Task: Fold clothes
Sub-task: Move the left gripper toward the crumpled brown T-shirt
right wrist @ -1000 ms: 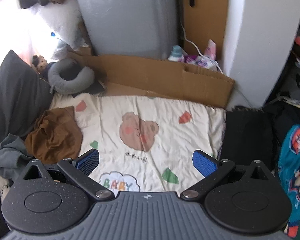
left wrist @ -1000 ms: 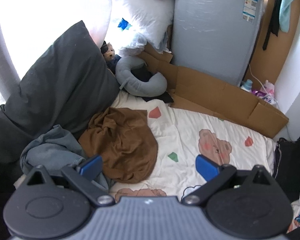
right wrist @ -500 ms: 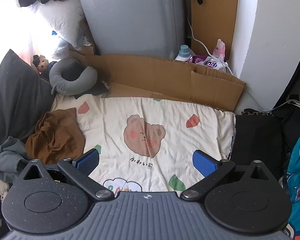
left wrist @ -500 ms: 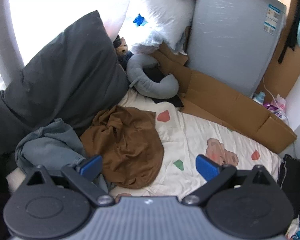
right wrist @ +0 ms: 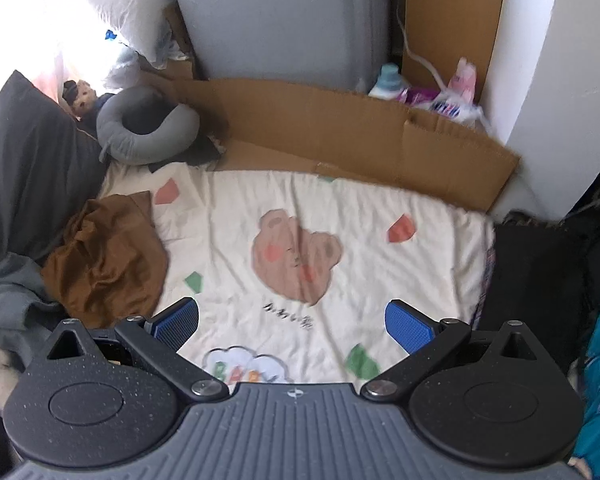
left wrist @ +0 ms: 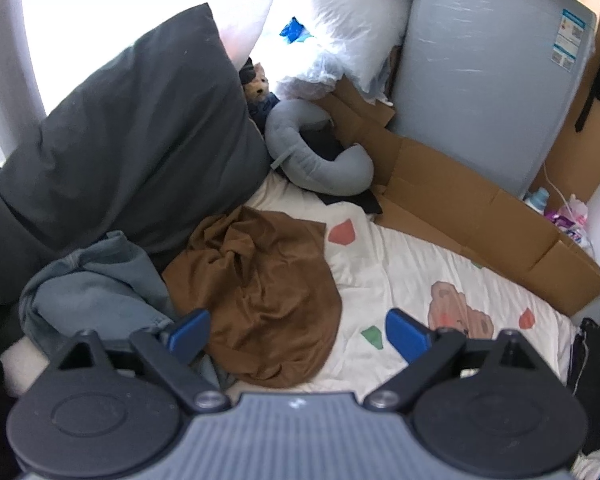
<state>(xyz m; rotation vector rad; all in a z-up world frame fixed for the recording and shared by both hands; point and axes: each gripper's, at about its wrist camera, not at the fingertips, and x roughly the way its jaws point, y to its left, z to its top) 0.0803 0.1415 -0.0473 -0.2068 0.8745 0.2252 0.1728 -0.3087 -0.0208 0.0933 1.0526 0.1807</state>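
A crumpled brown garment [left wrist: 260,296] [right wrist: 104,264] lies bunched on the left side of a cream bear-print blanket [left wrist: 440,280] [right wrist: 320,240]. A grey-blue garment [left wrist: 92,300] [right wrist: 8,292] is heaped just left of it. My left gripper [left wrist: 298,332] hovers open above the near edge of the brown garment, nothing between its blue pads. My right gripper [right wrist: 292,322] is open over the blanket's front middle, to the right of the brown garment, holding nothing.
A dark grey pillow [left wrist: 120,152] leans at the left. A grey neck pillow [left wrist: 316,160] and a small plush toy [left wrist: 258,84] sit at the back. Flattened cardboard [right wrist: 340,136] and a tall grey panel [left wrist: 488,68] line the far side. Dark clothes [right wrist: 540,280] lie to the right.
Both grippers have drifted closer to the bed and slightly left; the brown garment now sits nearer the left gripper's fingers. The clothes have not moved. Both stay open.
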